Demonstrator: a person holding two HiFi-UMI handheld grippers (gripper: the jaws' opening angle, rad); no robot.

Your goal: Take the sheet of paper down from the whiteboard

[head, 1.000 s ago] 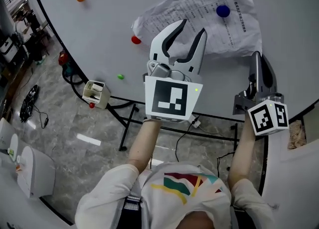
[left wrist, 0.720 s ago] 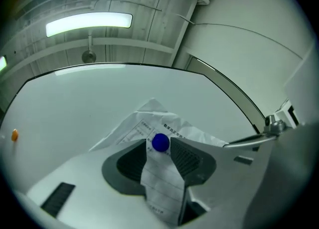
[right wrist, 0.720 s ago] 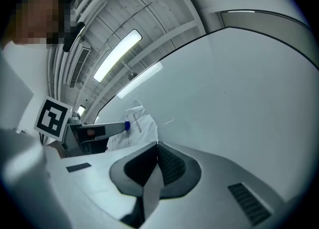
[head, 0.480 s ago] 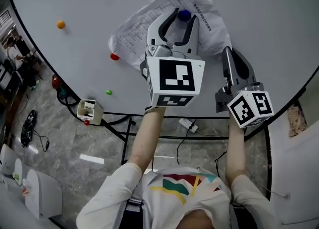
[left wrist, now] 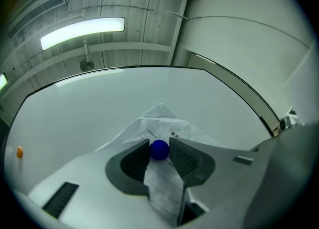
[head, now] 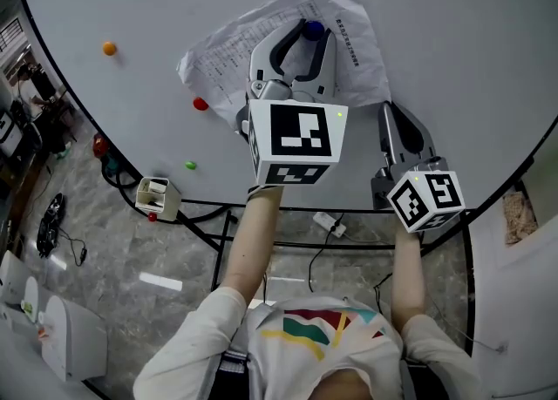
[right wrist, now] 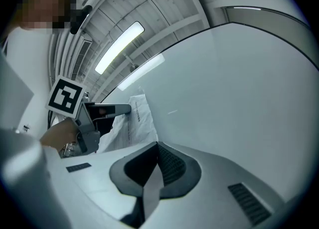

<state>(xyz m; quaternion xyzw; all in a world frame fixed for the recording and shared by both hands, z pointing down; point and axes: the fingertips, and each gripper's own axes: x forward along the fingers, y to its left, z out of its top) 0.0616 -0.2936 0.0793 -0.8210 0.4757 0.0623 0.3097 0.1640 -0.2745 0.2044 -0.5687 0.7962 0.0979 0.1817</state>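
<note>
Nearest the camera are the person's two forearms, reaching up from a white shirt toward the board, each ending in a tool with a marker cube. A second ago the left tool (head: 310,34) hung wide open below the sheet, well short of the pin. Half a second ago its jaws straddled the pin. Now, in the left gripper view, they have drawn in onto the blue magnet (left wrist: 159,150), both ribbed pads touching the ball, so that tool looks clamped on it. Over the same second the right tool (head: 390,109) has come in from lower on the board. Its jaws are pressed together with nothing seen between them, and its tip sits just beside the sheet's lower right corner without gripping it. Beyond the tools, the sheet of paper (head: 351,37) is crumpled, printed with lines of text, and still on the whiteboard (head: 453,23), with the blue magnet near its upper middle. A red magnet (head: 200,104) sits at the sheet's lower left edge; I cannot tell whether it overlaps the paper. A green magnet (head: 190,165) and an orange magnet (head: 108,48) lie well apart from it on bare board. I judge the pin is now secured and the pull-off comes next. Once the blue magnet lifts, little or nothing holds the sheet, and with the right tool not on the paper, the sheet could slide or drop.
</note>
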